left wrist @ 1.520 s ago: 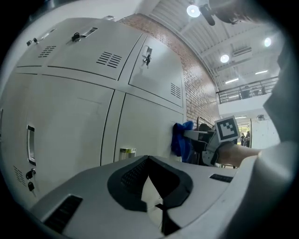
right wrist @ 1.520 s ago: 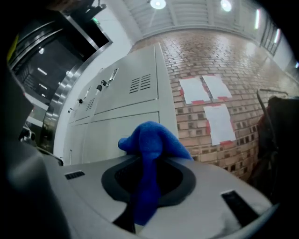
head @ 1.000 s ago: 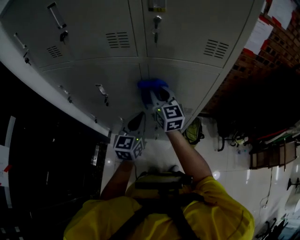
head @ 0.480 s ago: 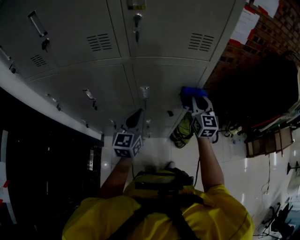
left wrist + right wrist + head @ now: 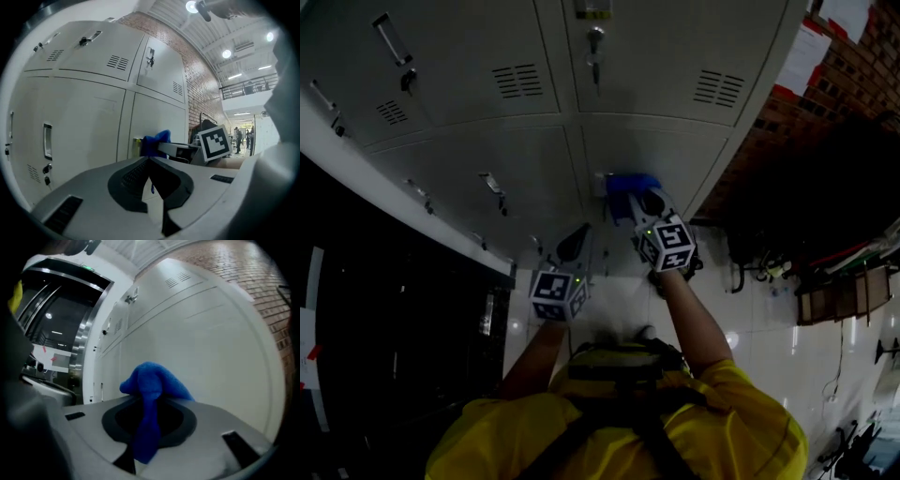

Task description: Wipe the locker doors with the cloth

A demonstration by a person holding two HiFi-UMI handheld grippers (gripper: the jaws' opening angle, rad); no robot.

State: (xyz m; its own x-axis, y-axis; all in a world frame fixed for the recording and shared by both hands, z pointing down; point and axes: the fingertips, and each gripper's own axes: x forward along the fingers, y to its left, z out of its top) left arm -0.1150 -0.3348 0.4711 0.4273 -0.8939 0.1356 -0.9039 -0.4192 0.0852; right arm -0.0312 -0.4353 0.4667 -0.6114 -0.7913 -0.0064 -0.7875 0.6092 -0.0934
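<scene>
Grey metal locker doors point(image 5: 656, 155) fill the top of the head view. My right gripper point(image 5: 636, 199) is shut on a blue cloth point(image 5: 630, 184) and presses it against a lower door just right of the centre seam. In the right gripper view the cloth point(image 5: 152, 385) bulges out of the jaws against the pale door point(image 5: 206, 343). My left gripper point(image 5: 575, 242) hangs lower left, close to the lockers, shut with nothing in it. The left gripper view shows its tips point(image 5: 149, 160) meeting, with the cloth point(image 5: 154, 142) beyond them.
Door handles with keys point(image 5: 494, 185) and vent slots point(image 5: 718, 88) stick out of the doors. A brick wall point(image 5: 825, 103) stands at the right and a dark recess point(image 5: 384, 309) at the left. The glossy tiled floor point(image 5: 769, 328) lies below.
The right gripper with the cloth swept right across the lower door, then came back left toward the centre seam. The left gripper has barely moved.
</scene>
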